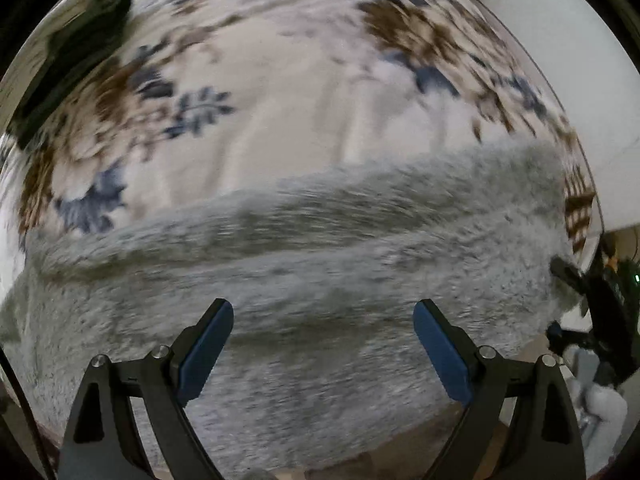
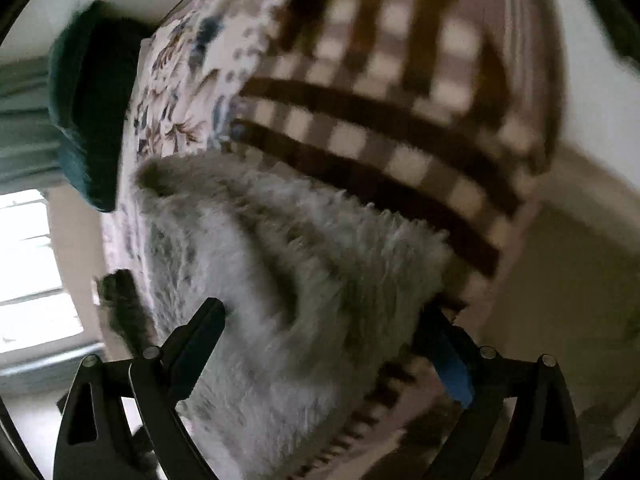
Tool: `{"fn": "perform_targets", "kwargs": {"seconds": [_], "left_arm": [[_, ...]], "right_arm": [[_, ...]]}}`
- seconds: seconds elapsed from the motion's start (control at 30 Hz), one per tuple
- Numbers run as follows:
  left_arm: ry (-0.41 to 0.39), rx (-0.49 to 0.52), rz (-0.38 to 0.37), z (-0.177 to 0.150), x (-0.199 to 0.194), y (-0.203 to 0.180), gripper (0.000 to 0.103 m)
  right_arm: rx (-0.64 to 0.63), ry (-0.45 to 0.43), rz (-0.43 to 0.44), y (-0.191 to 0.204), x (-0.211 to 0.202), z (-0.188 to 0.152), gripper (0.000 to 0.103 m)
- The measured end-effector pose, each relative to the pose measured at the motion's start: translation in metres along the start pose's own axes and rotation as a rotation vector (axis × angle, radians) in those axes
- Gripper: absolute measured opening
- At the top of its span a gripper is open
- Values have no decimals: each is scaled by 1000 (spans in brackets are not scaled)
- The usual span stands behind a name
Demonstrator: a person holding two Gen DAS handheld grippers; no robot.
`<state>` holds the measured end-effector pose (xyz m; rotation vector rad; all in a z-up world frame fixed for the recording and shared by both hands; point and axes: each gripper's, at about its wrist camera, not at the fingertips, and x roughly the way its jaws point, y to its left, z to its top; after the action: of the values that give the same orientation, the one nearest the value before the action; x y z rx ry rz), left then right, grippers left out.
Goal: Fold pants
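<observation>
The grey fluffy pants (image 1: 304,280) lie spread across a floral bedspread (image 1: 280,92). My left gripper (image 1: 323,312) is open and empty just above the fabric's near part. In the right wrist view the pants (image 2: 288,280) lie on the bed's corner. My right gripper (image 2: 320,320) is open, with the fabric lying between its spread fingers (image 2: 200,344); the right fingertip is partly hidden by the fluff. The right gripper also shows at the right edge of the left wrist view (image 1: 592,300). Both views are motion-blurred.
A dark green cushion (image 2: 92,120) sits at the far side of the bed, also in the left wrist view (image 1: 76,56). A brown checked border (image 2: 380,120) edges the bedspread. A bright window (image 2: 32,272) is at left. White wall (image 1: 560,80) stands at right.
</observation>
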<state>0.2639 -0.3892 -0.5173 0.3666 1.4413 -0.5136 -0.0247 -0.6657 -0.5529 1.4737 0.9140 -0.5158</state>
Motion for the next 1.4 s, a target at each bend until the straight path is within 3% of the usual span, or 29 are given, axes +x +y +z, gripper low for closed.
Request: {"fn": "perform_targets", "kwargs": {"seconds": [0.13, 0.33, 0.5, 0.63, 0.67, 0.7, 0.77, 0.9, 1.03, 1.23, 1.4], "left_arm": [[26, 42, 30, -1, 10, -19, 92], [50, 69, 49, -9, 17, -29, 92], [73, 64, 41, -10, 27, -33, 92], [65, 59, 34, -12, 30, -34, 92], [66, 53, 31, -13, 32, -33, 92], [69, 47, 27, -15, 34, -30, 92], [77, 34, 25, -16, 38, -25, 92], [71, 9, 17, -24, 33, 0, 92], [42, -6, 20, -27, 24, 24, 92], [18, -85, 21, -34, 8, 85, 92], [-7, -167, 19, -49, -11, 149, 92]], "right_arm": [[17, -14, 94, -12, 16, 6, 97], [-100, -135, 267, 8, -11, -6, 92], [-97, -22, 256, 6, 43, 6, 92], [-136, -48, 319, 15, 57, 8, 91], [-151, -63, 335, 21, 59, 7, 75], [-165, -68, 360, 24, 57, 3, 50], [-203, -39, 400, 37, 65, -7, 30], [-191, -55, 333, 52, 87, -12, 22], [-182, -143, 298, 66, 73, -19, 20], [-337, -198, 202, 133, 40, -52, 20], [-493, -224, 146, 207, 33, -112, 20]]}}
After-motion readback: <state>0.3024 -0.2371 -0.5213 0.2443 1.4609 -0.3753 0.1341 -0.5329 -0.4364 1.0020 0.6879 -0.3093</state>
